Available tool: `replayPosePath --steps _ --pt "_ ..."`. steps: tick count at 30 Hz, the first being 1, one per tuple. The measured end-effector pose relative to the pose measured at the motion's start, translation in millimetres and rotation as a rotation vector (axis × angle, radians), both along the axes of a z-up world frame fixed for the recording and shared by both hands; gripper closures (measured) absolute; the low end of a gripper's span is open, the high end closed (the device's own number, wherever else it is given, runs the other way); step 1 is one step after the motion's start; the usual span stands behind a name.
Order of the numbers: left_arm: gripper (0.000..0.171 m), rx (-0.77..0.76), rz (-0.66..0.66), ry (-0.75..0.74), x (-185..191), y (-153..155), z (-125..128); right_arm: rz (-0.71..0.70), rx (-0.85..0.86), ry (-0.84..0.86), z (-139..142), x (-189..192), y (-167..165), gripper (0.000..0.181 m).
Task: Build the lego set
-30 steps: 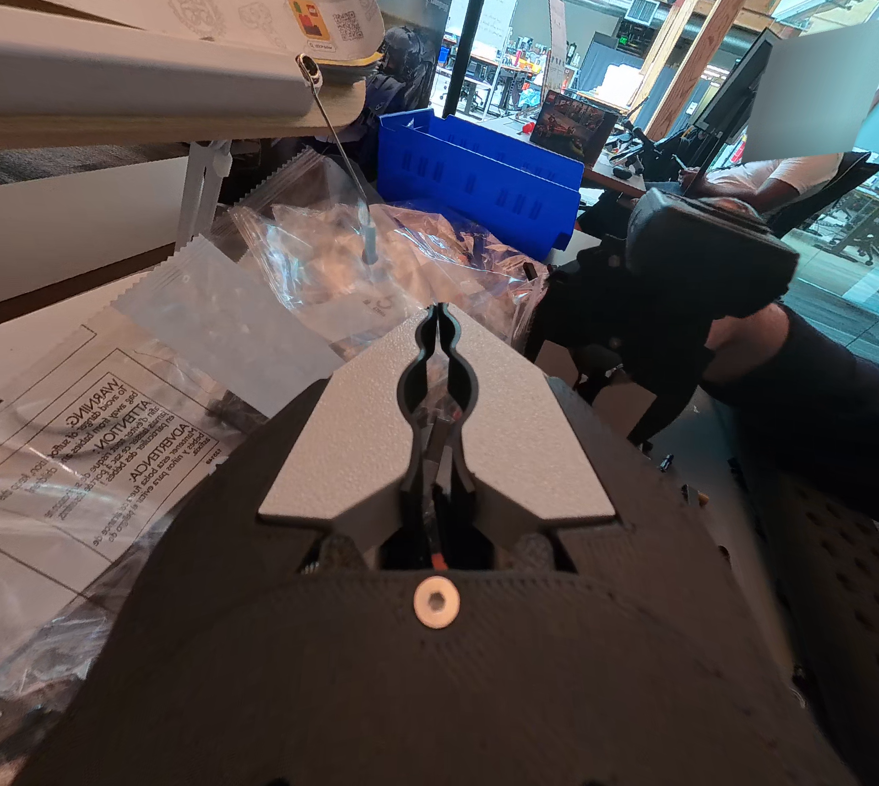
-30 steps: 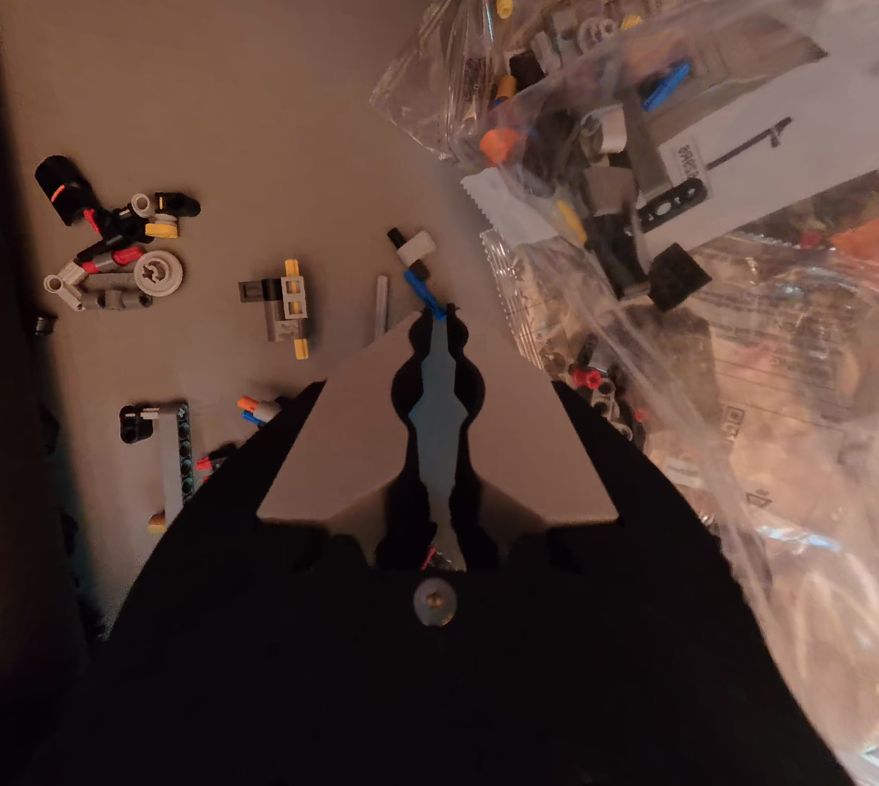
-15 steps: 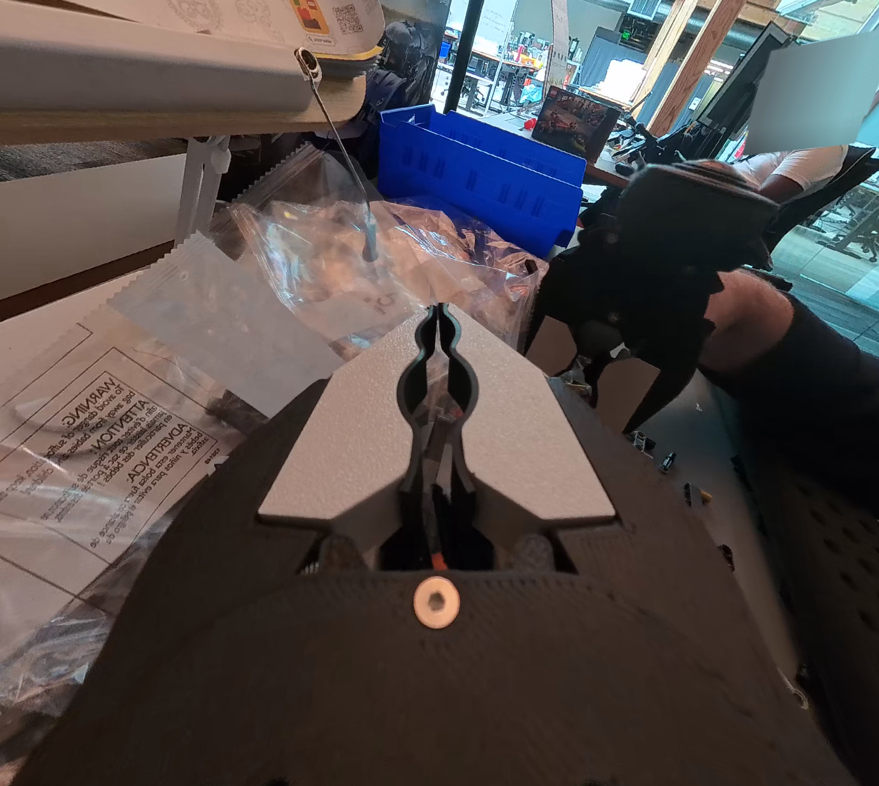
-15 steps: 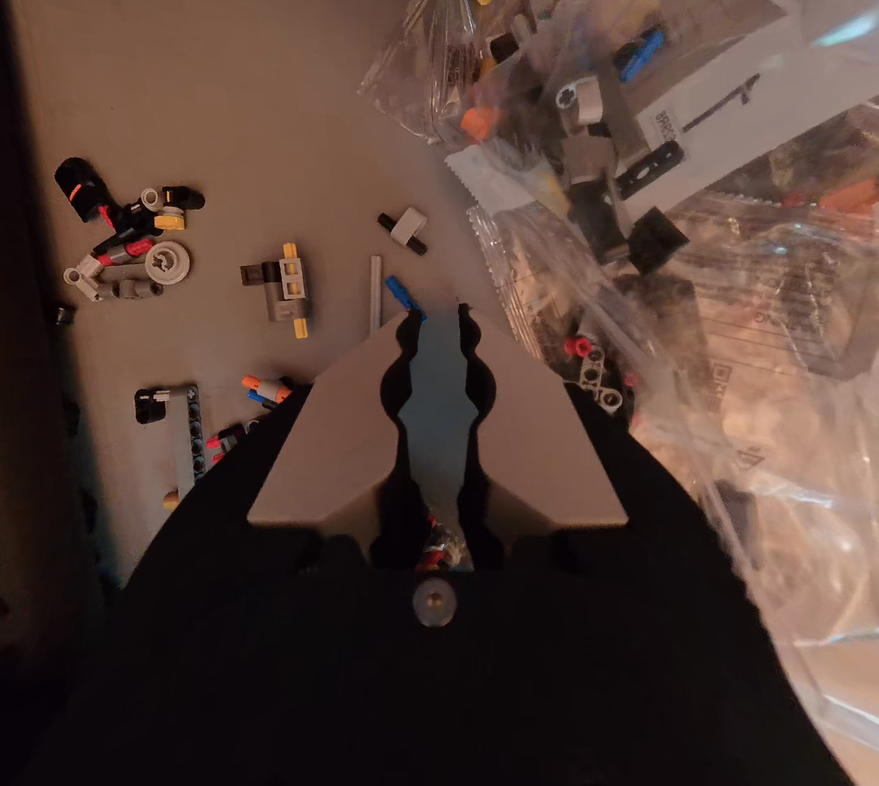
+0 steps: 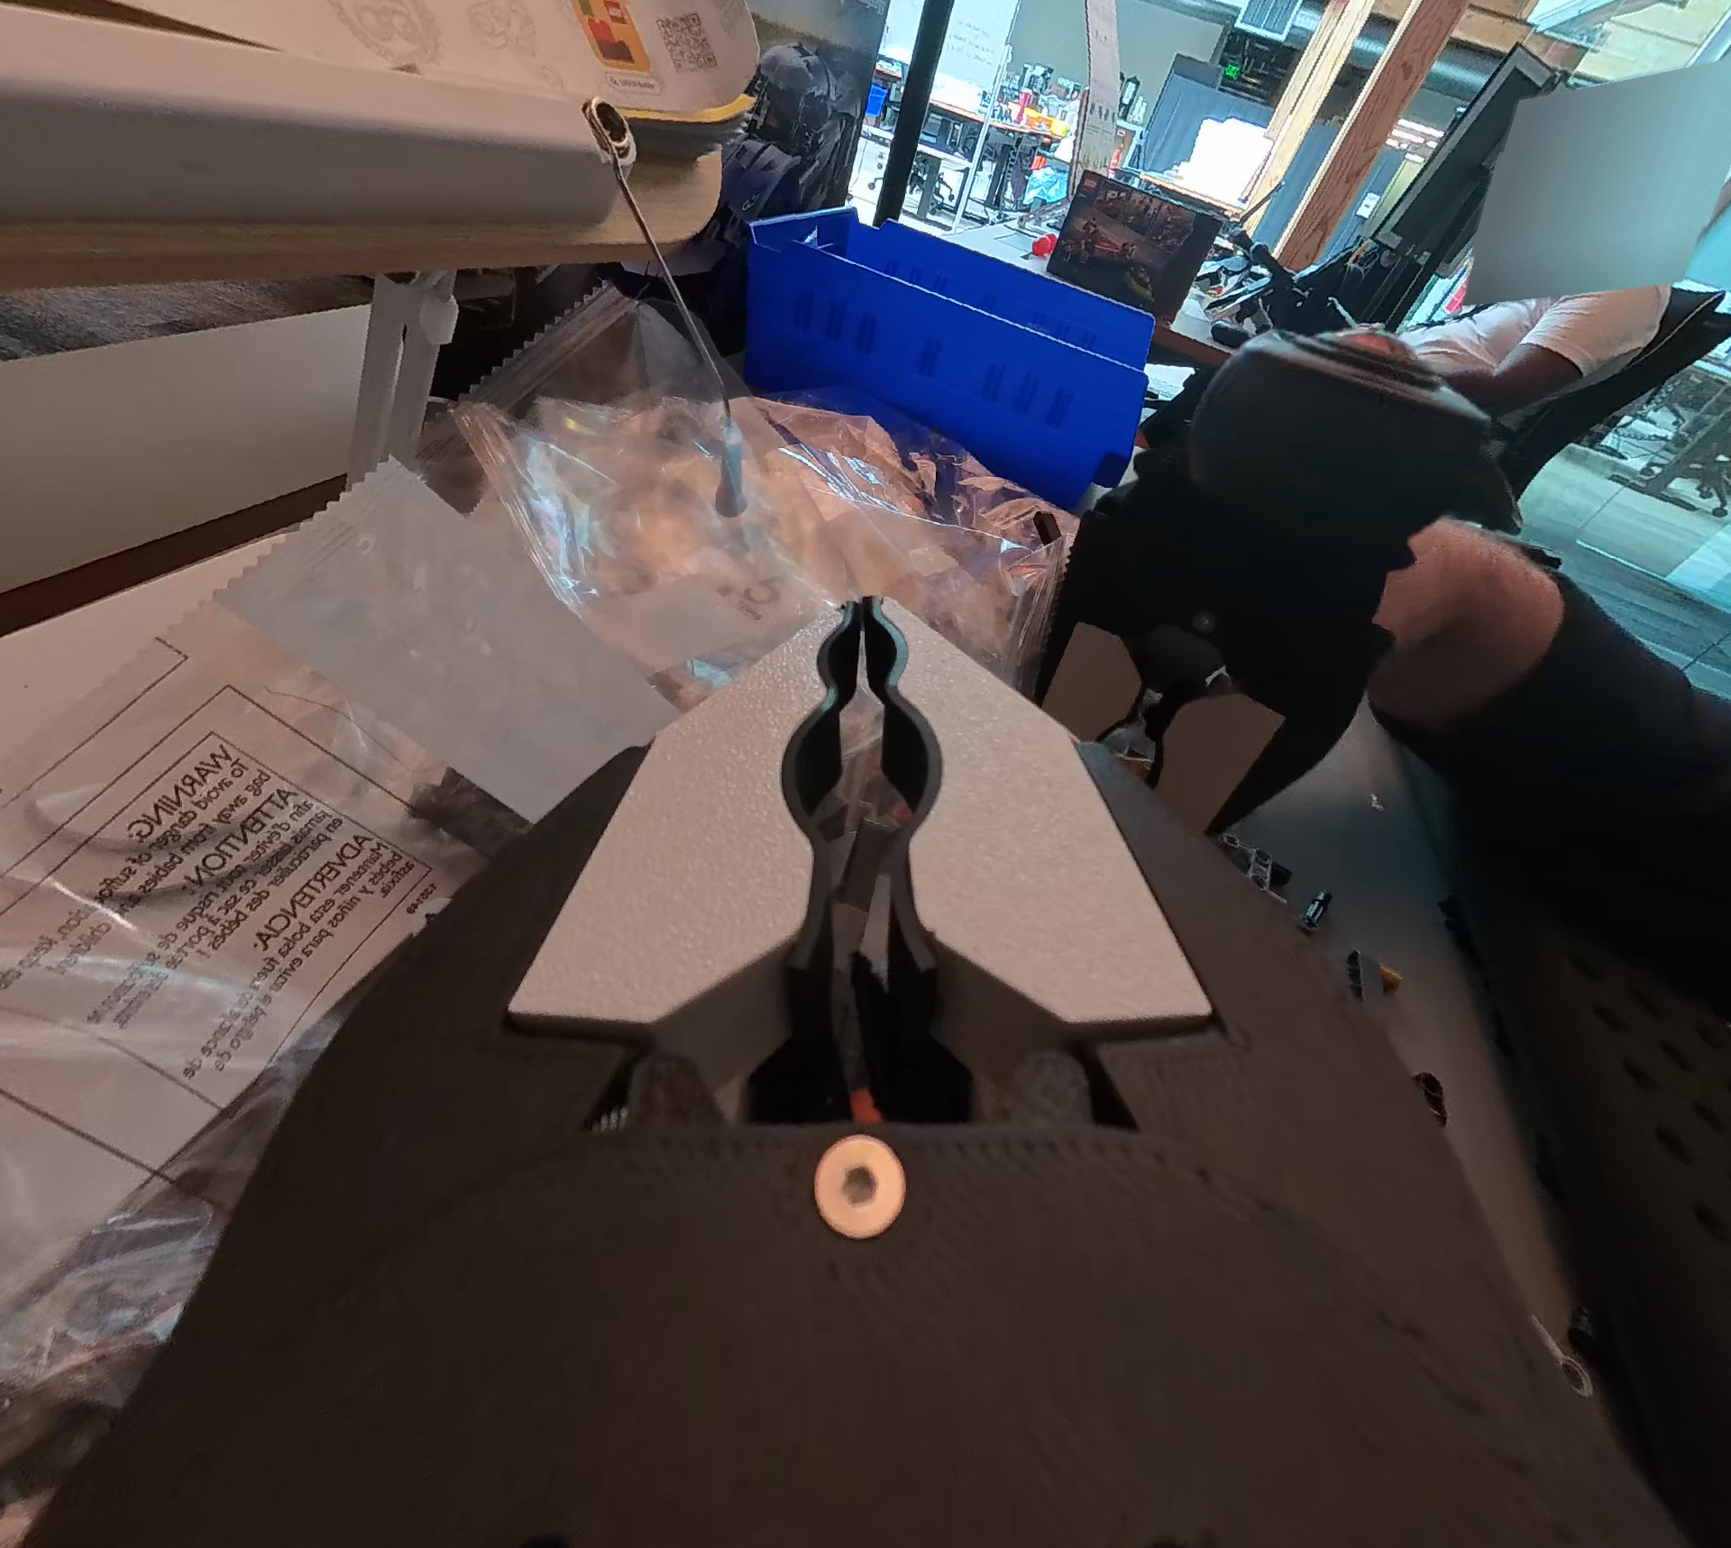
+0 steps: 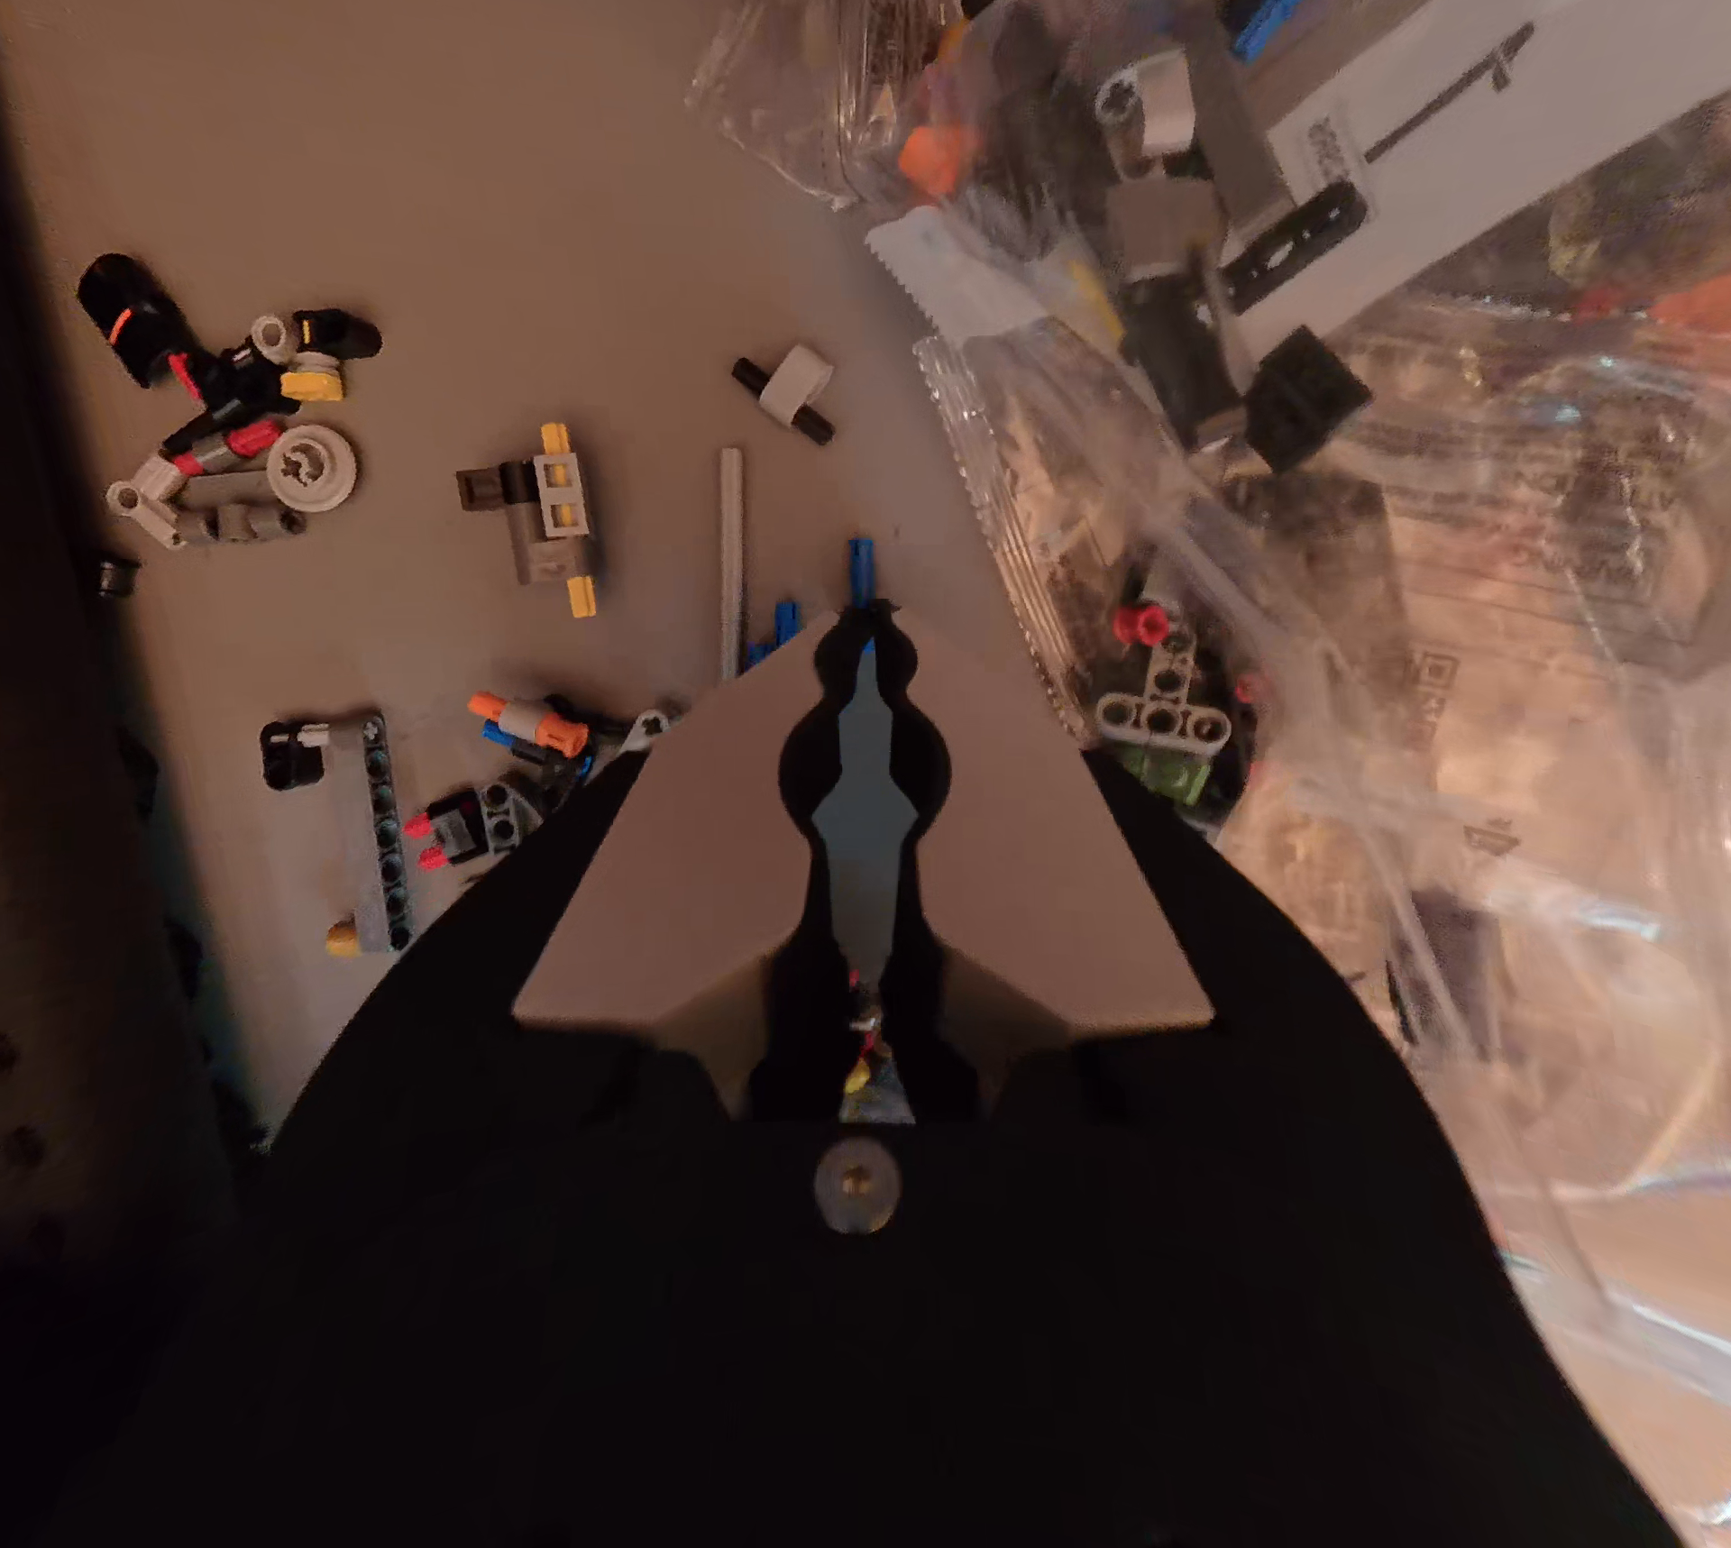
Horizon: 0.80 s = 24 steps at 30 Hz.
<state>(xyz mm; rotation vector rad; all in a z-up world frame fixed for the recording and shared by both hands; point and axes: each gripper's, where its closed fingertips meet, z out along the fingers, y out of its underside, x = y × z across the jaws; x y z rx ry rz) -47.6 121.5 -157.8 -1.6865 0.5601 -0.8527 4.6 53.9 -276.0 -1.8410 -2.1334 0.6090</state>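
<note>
Jaws clenched tight, the left gripper (image 5: 864, 613) sits over a heap of clear parts bags (image 5: 656, 510), with nothing visibly caught between its tips. Behind the bags stands a blue bin (image 5: 946, 351); right of them the right gripper (image 5: 1208, 763) points down at the bench (image 5: 1358, 866).

From the right wrist, jaws pinch a blue pin (image 6: 860, 566) above the bench (image 6: 468, 98). Left of the pin lie a grey axle (image 6: 730, 557) and small lego sub-assemblies (image 6: 229, 416); the bags (image 6: 1311, 473) lie right.
</note>
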Motion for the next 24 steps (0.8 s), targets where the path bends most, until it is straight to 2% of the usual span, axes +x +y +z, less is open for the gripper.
replayPosePath --steps 4,7,11,24 --pt "0.171 0.0 -0.002 0.003 0.7 -0.3 -0.2 0.007 -0.047 -0.028 0.1 14.2 -3.5 0.179" --pt "0.171 0.001 -0.001 0.001 0.5 -0.2 0.1 0.0 -0.083 -0.028 1.7 18.7 -4.8 0.167" --pt "0.171 0.001 -0.002 0.001 0.5 -0.2 0.1 0.019 -0.113 0.0 7.8 19.9 -10.3 0.159" --pt "0.171 -0.001 -0.002 0.003 0.8 0.1 -1.1 0.06 -0.037 -0.047 -1.7 14.3 -13.2 0.169"
